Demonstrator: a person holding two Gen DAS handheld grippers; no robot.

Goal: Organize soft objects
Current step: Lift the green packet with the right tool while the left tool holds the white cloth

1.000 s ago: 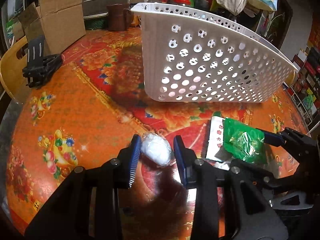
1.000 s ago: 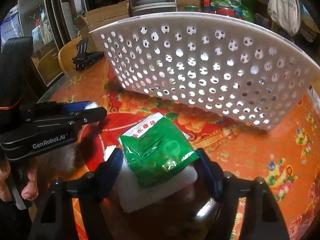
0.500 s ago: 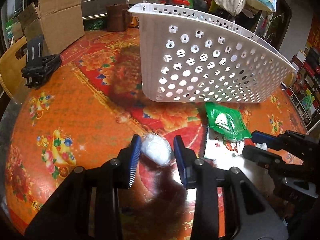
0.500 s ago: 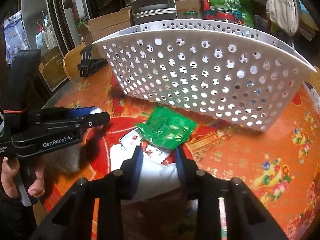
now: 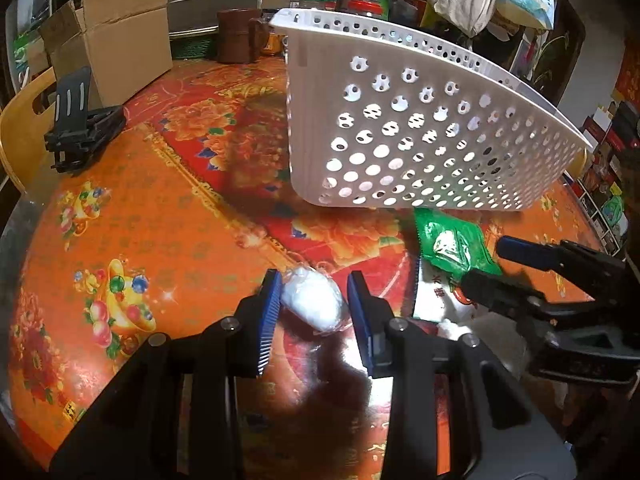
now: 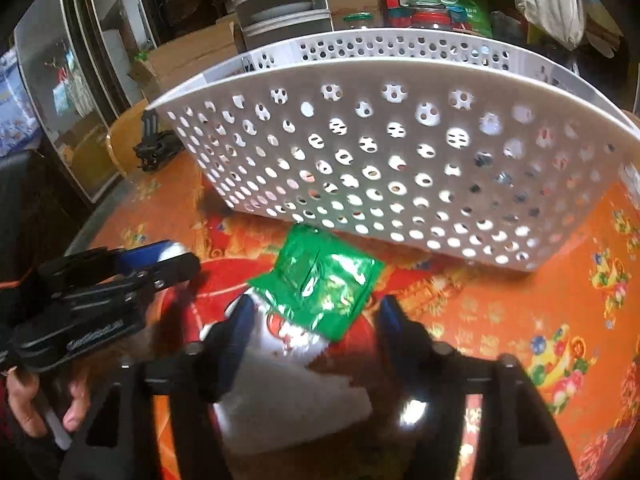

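1. Left tongs (image 5: 310, 300): narrow, blue pads closed on a white wrapped bundle (image 5: 314, 304), held just above the tabletop (image 5: 160, 216).
2. Right tongs (image 6: 316, 320): jaws opening, standing fairly wide. Green packet (image 6: 324, 280) lies between and just ahead of the tips, on top of a white pouch (image 6: 288, 396); pads press on neither.
3. White basket (image 6: 380, 168) sits just beyond the green packet, well ahead of both tongs.
4. Handling, judged: bundle is light and squashy, w/ clear film likely slippery; a grip across its middle suits. Green packet is thin, crinkly foil, glossy; best pinched across its flat body near the middle, not a corner, or it may slide off the pouch.
5. Hard to tell: basket contents mostly hidden behind the perforated wall. White pouch's near end is cut off under the right tongs. Print on the pouch is blurred, unreadable. What the bundle contains is unclear.
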